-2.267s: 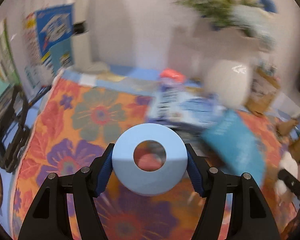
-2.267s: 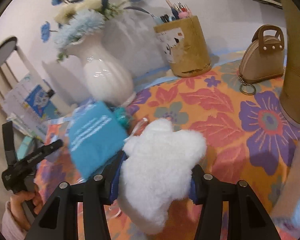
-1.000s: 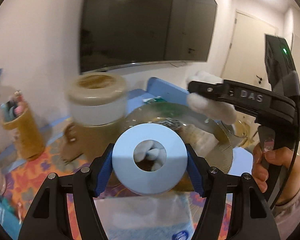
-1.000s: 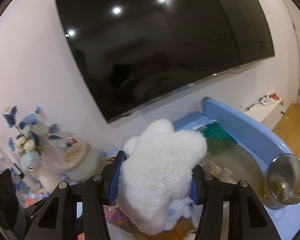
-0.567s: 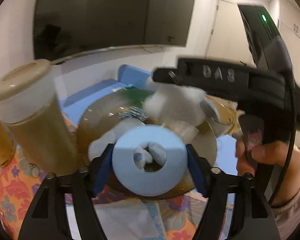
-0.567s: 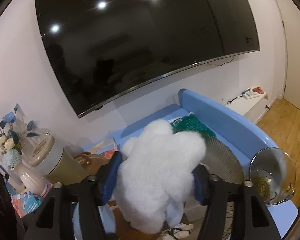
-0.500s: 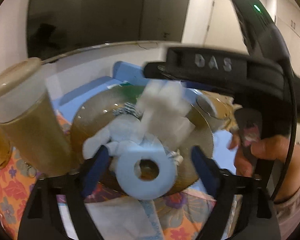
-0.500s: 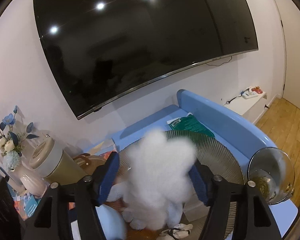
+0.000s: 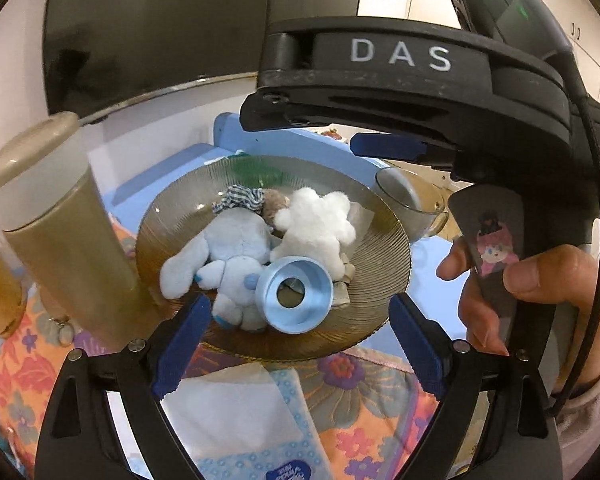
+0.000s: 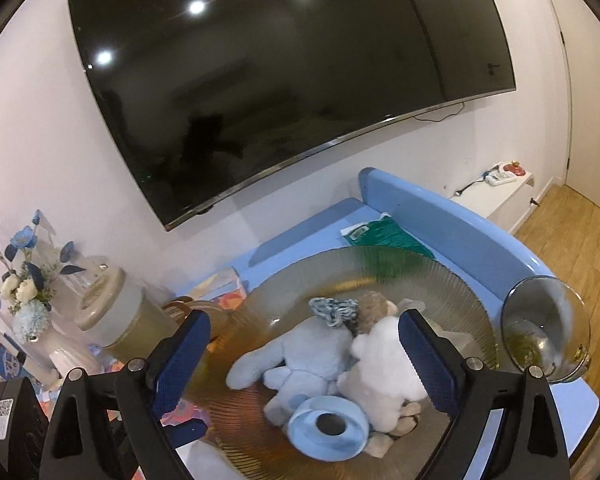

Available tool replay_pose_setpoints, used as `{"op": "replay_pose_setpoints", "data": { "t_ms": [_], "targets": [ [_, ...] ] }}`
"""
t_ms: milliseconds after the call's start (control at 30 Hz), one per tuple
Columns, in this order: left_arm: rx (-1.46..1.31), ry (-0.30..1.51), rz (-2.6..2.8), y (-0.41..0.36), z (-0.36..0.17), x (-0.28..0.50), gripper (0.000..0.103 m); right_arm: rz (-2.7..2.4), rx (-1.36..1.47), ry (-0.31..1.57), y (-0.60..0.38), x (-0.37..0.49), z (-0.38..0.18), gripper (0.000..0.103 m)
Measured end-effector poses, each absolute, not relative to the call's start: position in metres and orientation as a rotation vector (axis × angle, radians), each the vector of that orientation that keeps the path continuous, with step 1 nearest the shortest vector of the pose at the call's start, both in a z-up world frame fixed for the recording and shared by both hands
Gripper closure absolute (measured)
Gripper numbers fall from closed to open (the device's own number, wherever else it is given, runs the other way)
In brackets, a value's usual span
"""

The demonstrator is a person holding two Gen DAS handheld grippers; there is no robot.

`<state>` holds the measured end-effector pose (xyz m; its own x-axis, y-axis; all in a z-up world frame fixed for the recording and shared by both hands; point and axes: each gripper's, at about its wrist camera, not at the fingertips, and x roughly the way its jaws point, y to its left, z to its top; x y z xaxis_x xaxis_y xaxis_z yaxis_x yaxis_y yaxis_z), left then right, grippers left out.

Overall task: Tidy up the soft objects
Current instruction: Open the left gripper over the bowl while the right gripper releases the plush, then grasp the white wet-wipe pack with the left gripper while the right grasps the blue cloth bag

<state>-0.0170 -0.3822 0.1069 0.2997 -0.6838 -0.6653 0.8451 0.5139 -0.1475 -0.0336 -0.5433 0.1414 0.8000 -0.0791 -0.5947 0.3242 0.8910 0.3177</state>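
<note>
With the left gripper (image 9: 298, 340) spread empty and the right gripper (image 10: 304, 364) opening, nothing between its jaws, the pale-blue foam ring (image 9: 296, 294) and fluffy white plush (image 9: 316, 222) in the ribbed amber glass bowl (image 9: 384, 248) look light and squashy, best pinched across their middles.

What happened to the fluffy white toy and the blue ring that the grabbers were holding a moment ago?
Both were let go. The blue ring dropped out of the left gripper onto the glass plate, and the white plush fell from the right gripper, whose jaws are opening. The pale blue plush stayed on the plate.
</note>
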Motion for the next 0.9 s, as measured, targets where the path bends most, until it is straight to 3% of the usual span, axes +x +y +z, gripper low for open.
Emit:
{"op": "replay_pose_setpoints", "data": {
  "t_ms": [300, 500, 900],
  "targets": [
    [0.225, 0.704, -0.976, -0.332, 0.132, -0.014, 0.013, -0.198, 0.418, 0.549, -0.507, -0.038, 0.167, 0.008],
    [0.251, 0.682, -0.844, -0.281, 0.142, 0.003, 0.013, -0.137, 0.392, 0.490, -0.462, -0.038, 0.189, 0.001],
    [0.140, 0.697, -0.526, -0.114, 0.138, 0.058, 0.013, 0.098, 0.370, 0.451, -0.339, -0.010, 0.185, 0.000]
  ]
}}
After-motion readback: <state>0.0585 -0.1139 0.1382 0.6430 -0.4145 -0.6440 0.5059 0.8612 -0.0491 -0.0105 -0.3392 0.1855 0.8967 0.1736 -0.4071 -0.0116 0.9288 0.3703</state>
